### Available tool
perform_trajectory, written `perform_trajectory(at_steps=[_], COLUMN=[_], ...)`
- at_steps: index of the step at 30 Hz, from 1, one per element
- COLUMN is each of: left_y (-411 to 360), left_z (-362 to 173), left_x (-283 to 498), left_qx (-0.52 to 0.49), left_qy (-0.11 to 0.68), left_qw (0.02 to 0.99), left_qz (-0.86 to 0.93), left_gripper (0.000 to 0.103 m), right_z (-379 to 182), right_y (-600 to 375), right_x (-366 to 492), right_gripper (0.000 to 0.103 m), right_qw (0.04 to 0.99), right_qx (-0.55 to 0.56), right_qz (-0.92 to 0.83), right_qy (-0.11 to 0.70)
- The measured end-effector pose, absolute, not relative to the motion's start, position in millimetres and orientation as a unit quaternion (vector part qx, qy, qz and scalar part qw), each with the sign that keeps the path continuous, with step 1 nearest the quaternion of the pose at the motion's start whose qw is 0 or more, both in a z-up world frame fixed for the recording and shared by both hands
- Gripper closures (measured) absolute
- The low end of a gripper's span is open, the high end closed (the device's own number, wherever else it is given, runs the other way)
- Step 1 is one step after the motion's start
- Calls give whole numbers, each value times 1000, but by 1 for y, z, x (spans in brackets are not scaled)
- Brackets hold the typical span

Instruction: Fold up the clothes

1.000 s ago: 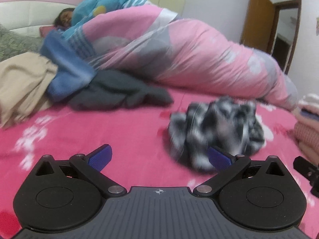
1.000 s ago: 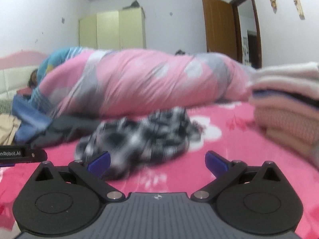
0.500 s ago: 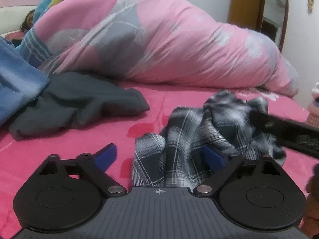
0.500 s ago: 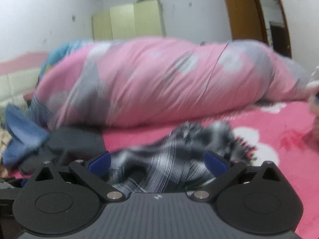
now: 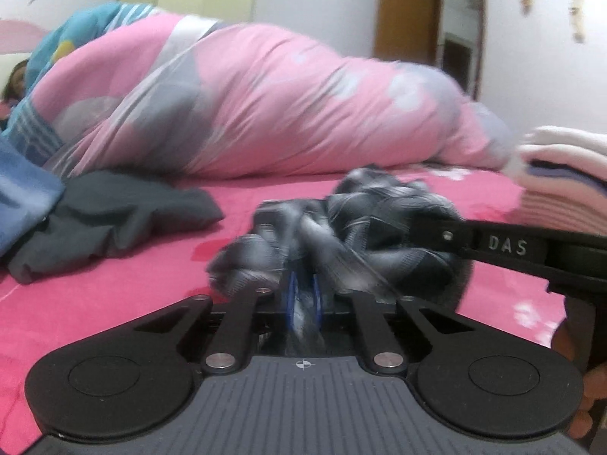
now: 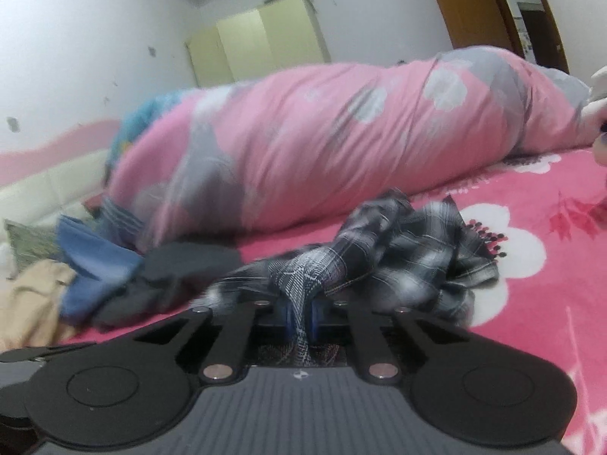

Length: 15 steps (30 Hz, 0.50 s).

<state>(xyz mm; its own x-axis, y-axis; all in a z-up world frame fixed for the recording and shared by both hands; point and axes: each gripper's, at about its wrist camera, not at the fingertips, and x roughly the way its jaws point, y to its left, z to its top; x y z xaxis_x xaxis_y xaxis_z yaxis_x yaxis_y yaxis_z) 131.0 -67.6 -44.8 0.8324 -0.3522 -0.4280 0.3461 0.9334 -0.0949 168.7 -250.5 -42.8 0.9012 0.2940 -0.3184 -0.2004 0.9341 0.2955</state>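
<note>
Left wrist view. Left gripper (image 5: 303, 297): blue pads nearly together, a fold of the plaid shirt (image 5: 341, 227) pinched between them. The shirt is crumpled in a heap on the pink sheet (image 5: 114, 303), just ahead of the fingers; it is blurred. Right gripper (image 5: 512, 250): seen side-on as a black bar lettered "DAS", reaching in from the right edge, its tip against the far right side of the shirt heap; the state of its fingers cannot be told from here. Dark grey garment (image 5: 114, 216): lying loose on the sheet to the left of the shirt, apart from it. Blue garment (image 5: 22, 197): at the left edge, touching the grey one. Pink duvet (image 5: 284, 102): a long mound across the back of the bed, behind all the clothes. Folded stack (image 5: 561, 182): pink and white items, at the right edge on the sheet.

Right wrist view. Right gripper (image 6: 301, 314): blue pads closed to a narrow gap, a twisted strip of the plaid shirt (image 6: 398, 258) clamped between them and hanging below. The rest of the shirt spreads in a rumple ahead and to the right, over a white flower print on the sheet (image 6: 550, 303). Grey garment (image 6: 170, 273) and blue garment (image 6: 91, 258): piled to the left. Beige garment (image 6: 30, 295): at the left edge, beside the blue one. Duvet (image 6: 341, 144): behind. Wardrobe (image 6: 258, 45): against the far wall.
</note>
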Motion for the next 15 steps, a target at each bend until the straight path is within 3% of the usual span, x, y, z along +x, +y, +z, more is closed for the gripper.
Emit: perform_trajectory(at_steps=[8,9,10,15], left_y=[-65,-62,-60,-56], left_z=[-26,-25,-25,-23], left_x=[49,45,45,54], left_qx=[-12,-20,-25,-30], left_qy=[213,218,221,234], left_qw=[935,933,932,934], left_qz=[-283,-287,-286,-268], left_gripper=[97,91,79,52], right_z=[-30,-32,-34,-59], right_y=[-270,-273,-276,-293], right_x=[45,31,17,-39], right_gripper=[94,94,94,94], right_qw=[960,958,957,948], right_qx=[162,165,170,184], right_qz=[148,148,148,117], right_qy=[175,180,185,234])
